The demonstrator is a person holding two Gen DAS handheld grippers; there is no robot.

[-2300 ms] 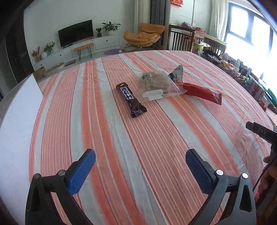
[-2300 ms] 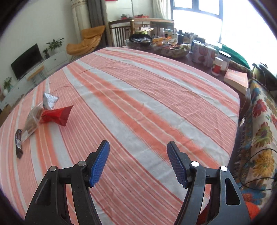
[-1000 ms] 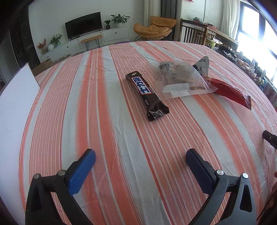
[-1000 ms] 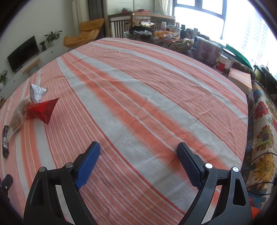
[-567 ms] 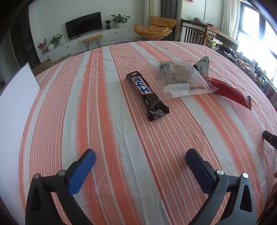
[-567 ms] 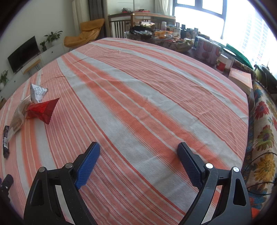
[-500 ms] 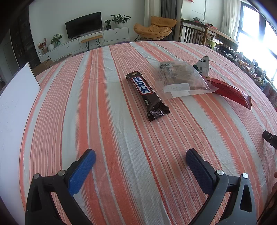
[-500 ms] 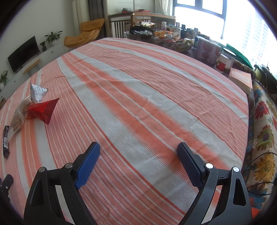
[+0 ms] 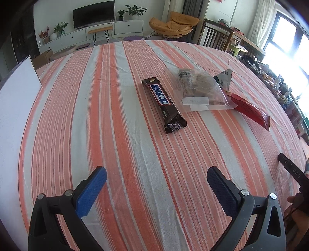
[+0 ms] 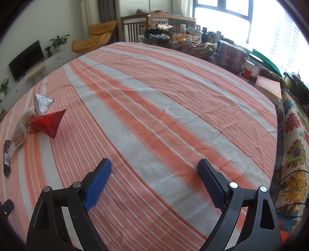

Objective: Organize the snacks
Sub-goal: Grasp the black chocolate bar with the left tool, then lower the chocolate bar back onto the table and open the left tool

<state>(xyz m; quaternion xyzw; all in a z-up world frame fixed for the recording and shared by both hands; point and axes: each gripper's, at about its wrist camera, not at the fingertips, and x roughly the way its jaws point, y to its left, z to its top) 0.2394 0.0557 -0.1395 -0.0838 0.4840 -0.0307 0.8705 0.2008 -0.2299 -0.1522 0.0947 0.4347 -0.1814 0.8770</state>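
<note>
Both grippers hung low and empty, the left gripper (image 9: 156, 178) and right gripper (image 10: 154, 170) with fingers spread wide, so nothing was gathered yet. The bar (image 9: 163, 103) lay ahead of the left one, touching nothing, with the clear bag (image 9: 200, 92), red pack (image 9: 249, 111) and silver pack (image 9: 224, 78) overlapping just right of it; the left looked best placed to reach forward. Striped cloth (image 10: 164, 119) covered the bench, a living room with a TV (image 9: 93, 10) beyond.

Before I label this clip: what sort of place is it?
Most likely a home's open living-dining room: a black flat-screen television on a low white cabinet, an orange lounge chair, and a table under an orange-and-grey striped cloth.
</note>
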